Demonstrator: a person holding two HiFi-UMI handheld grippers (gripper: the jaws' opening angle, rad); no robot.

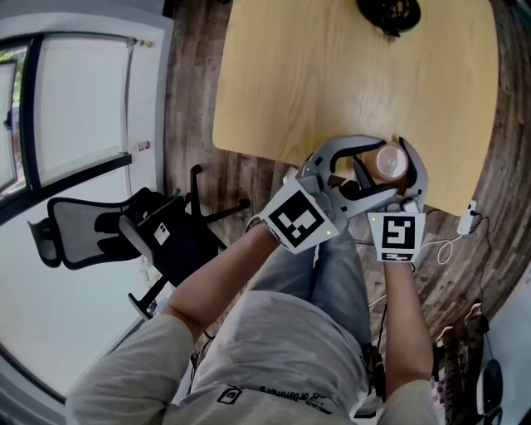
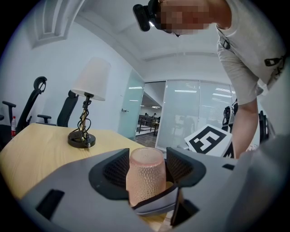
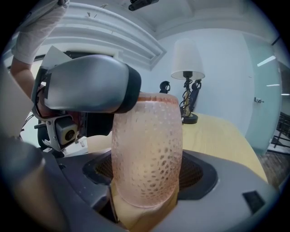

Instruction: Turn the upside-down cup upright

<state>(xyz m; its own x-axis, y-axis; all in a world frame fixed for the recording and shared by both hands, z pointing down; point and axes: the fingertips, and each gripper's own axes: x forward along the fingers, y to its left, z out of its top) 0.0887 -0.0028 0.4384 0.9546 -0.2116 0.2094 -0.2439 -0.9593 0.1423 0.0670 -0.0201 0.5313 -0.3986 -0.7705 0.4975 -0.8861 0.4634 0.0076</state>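
A pink, dimpled cup (image 1: pixel 390 162) stands on end at the near edge of the wooden table (image 1: pixel 332 75). Both grippers meet around it. In the left gripper view the cup (image 2: pixel 146 176) sits between the black pads of my left gripper (image 2: pixel 146 158), which lie against its sides near the top. In the right gripper view the cup (image 3: pixel 147 149) fills the gap of my right gripper (image 3: pixel 147 181), whose pads hug its lower half, while one left jaw touches its upper left. The cup's lower end is hidden in the left gripper view.
A black-based lamp with a white shade (image 2: pixel 88 113) stands at the table's far end (image 1: pixel 388 12). A black office chair (image 1: pixel 108 228) is on the floor to the left. A white charger and cable (image 1: pixel 465 224) lie on the floor at the right.
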